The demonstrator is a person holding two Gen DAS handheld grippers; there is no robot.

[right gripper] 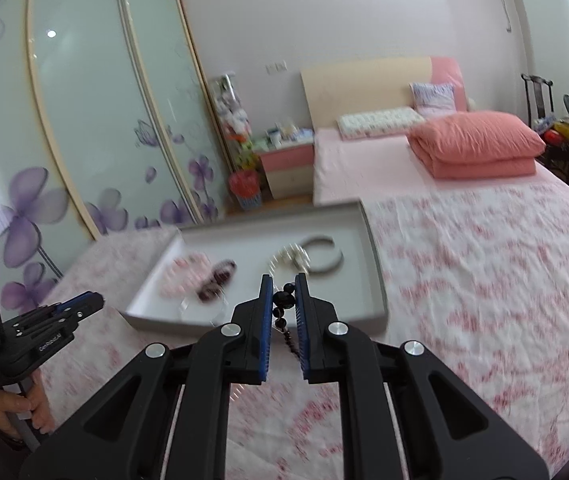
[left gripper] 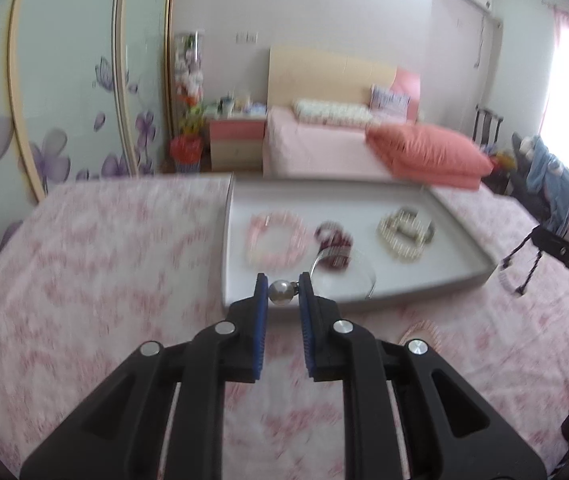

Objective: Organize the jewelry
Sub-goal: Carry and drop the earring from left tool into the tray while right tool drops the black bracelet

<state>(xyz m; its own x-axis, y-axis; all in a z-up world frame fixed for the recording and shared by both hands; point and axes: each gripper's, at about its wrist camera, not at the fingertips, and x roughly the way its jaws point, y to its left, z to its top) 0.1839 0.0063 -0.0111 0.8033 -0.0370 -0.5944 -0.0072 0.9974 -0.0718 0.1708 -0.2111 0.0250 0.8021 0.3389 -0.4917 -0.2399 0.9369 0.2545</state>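
One tray (left gripper: 460,236) holds three bracelets; each of two grippers holds one piece.

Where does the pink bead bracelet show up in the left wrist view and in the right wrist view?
Left wrist: pink bead bracelet left-centre in the tray, above the gripper tips.
Right wrist: pink bead bracelet at the tray's left end, left of centre.
Shared landmark: dark red bracelet just right of it.

Printed white lettering appears on the side of the left gripper (right gripper: 98,303) as seen from the right wrist view: one line on the body, possibly beginning "Gen", blurred beyond certain reading; a second, smaller line on the handle is illegible. No other text, label or number is readable in either view.
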